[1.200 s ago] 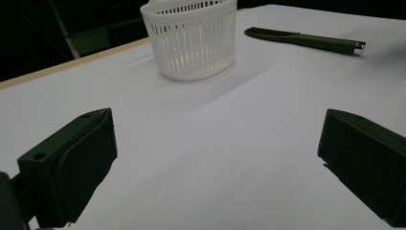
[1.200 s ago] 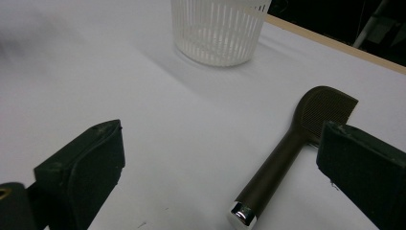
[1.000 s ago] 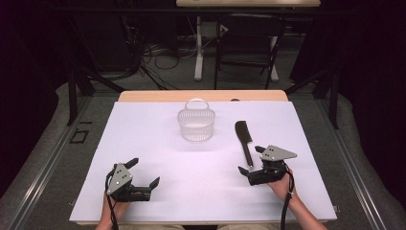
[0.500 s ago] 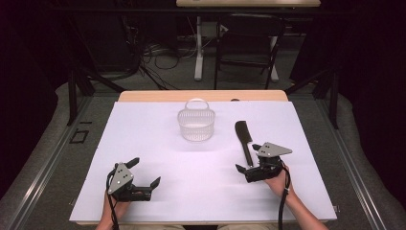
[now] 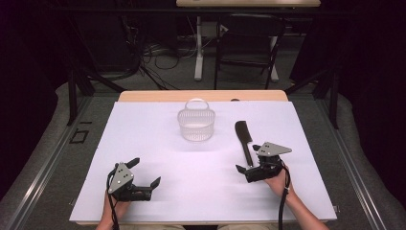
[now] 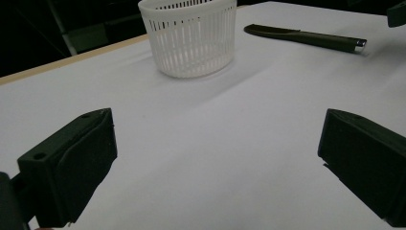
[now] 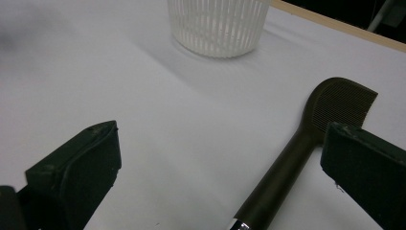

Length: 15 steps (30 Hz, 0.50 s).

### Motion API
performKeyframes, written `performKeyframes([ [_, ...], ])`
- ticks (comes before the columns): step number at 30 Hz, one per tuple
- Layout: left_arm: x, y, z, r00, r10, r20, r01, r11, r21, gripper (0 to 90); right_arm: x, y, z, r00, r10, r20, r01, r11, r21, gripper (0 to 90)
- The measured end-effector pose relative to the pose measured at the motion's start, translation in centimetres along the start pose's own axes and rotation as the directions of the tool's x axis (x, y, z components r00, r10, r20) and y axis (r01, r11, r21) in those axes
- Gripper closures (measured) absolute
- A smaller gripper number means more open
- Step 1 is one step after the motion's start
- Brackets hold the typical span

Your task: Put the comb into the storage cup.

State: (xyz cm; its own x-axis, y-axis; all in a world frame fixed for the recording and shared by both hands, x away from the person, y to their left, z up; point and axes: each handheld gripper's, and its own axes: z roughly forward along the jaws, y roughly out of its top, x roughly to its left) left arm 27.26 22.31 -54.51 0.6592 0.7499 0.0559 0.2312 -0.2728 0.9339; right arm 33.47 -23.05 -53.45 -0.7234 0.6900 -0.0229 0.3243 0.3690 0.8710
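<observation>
A white slatted plastic basket [image 5: 196,124] [image 6: 189,36] [image 7: 218,24] stands upright at the far middle of the white table [image 5: 158,143]. A black spatula [image 5: 244,139] [image 6: 306,37] [image 7: 297,158] lies flat to its right, blade end away from me. My right gripper [image 5: 246,158] [image 7: 225,172] is open at the spatula's handle end, the handle lying between its jaws toward the right one. My left gripper [image 5: 144,172] [image 6: 215,163] is open low over bare table at the near left, with nothing between its jaws.
A tan wooden strip [image 5: 201,96] edges the table's far side. Beyond it stand a chair [image 5: 246,43], table legs and loose cables on the floor. Bare table lies between the two grippers.
My right gripper has moved forward and left, closer along the spatula's handle. The left gripper has barely shifted.
</observation>
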Motion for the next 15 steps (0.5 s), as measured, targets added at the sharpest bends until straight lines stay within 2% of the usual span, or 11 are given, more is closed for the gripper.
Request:
performKeyframes([
  [8,0.0,0.0,0.0,1.0000,-0.001,0.002,0.001,1.0000,0.000,0.0,0.1,0.4,1.0,0.9997,-0.024,-0.010,0.024,1.000,0.019,1.1],
  [11,0.1,0.0,0.0,1.0000,0.000,0.001,0.000,1.0000,0.002,0.0,0.1,0.4,1.4,0.9995,-0.026,-0.015,0.026,0.999,0.029,5.0],
  [13,0.0,0.0,0.0,1.0000,-0.001,0.001,0.001,1.0000,0.003,0.0,0.1,0.3,1.6,0.9995,-0.028,-0.011,0.029,0.998,0.049,16.0],
  [15,0.0,0.0,0.0,1.0000,0.000,0.001,0.000,1.0000,0.000,0.0,0.1,0.3,1.7,0.9996,-0.028,-0.001,0.028,0.998,0.054,16.5],
])
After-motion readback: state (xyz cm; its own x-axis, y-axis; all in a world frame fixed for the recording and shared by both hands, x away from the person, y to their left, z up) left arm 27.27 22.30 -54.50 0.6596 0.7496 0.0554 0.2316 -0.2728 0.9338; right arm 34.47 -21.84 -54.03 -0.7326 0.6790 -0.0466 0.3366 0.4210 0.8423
